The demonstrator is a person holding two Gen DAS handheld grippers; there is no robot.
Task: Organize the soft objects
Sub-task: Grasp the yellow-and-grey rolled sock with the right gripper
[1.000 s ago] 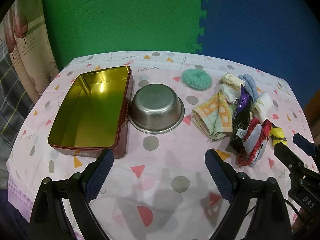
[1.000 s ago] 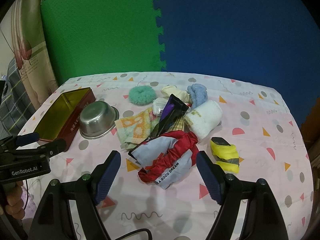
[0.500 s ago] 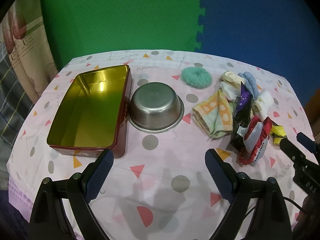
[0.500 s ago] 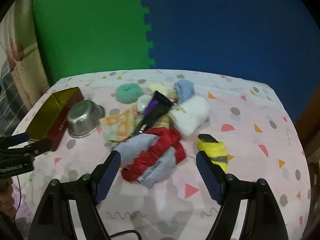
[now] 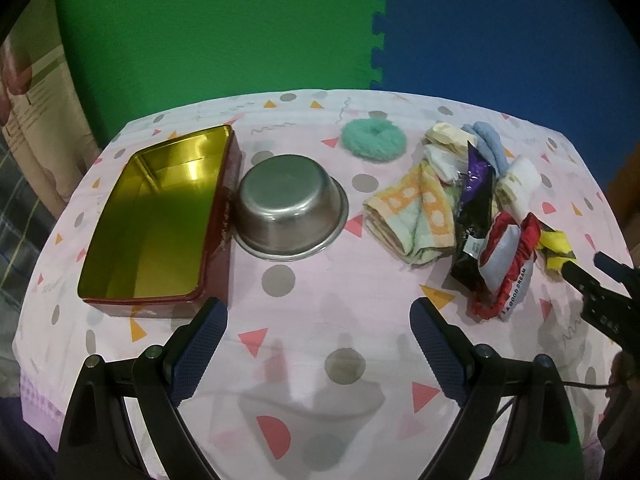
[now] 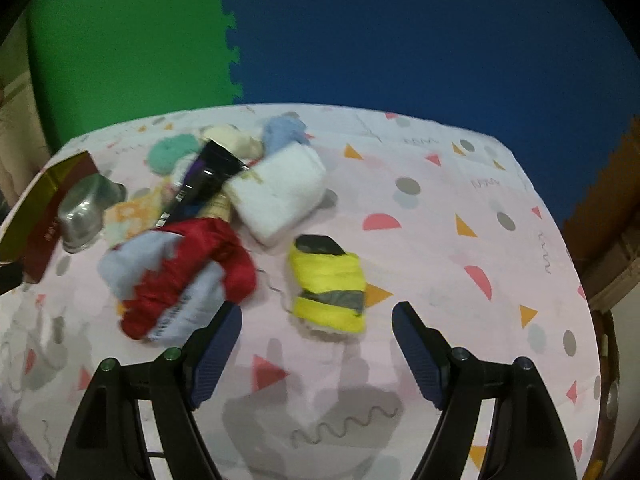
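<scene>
My left fingers [image 5: 318, 344] are spread wide and hold nothing, hovering over the near part of the bench [image 5: 304, 320], where the patterned cloth lies bare from the near edge up to the tin and bowl. The open gold-lined tin [image 5: 148, 220] sits far left, its long right wall touching the upturned steel bowl [image 5: 290, 210]. To the right of the bowl there is a clear strip, then the heap of soft things: a folded orange towel [image 5: 414, 208], a green scrunchie [image 5: 374, 140] at the far side, a dark packet [image 5: 474, 208] and a red and grey pouch [image 5: 506, 264].

My right fingers [image 6: 316, 344] are also released and empty, parted on either side of a yellow roll [image 6: 330, 280] that lies just ahead of them, apart from the pouch on its left and the white towel roll [image 6: 280, 192] beyond. To the right of the yellow roll the bench is open all the way to its right edge.
</scene>
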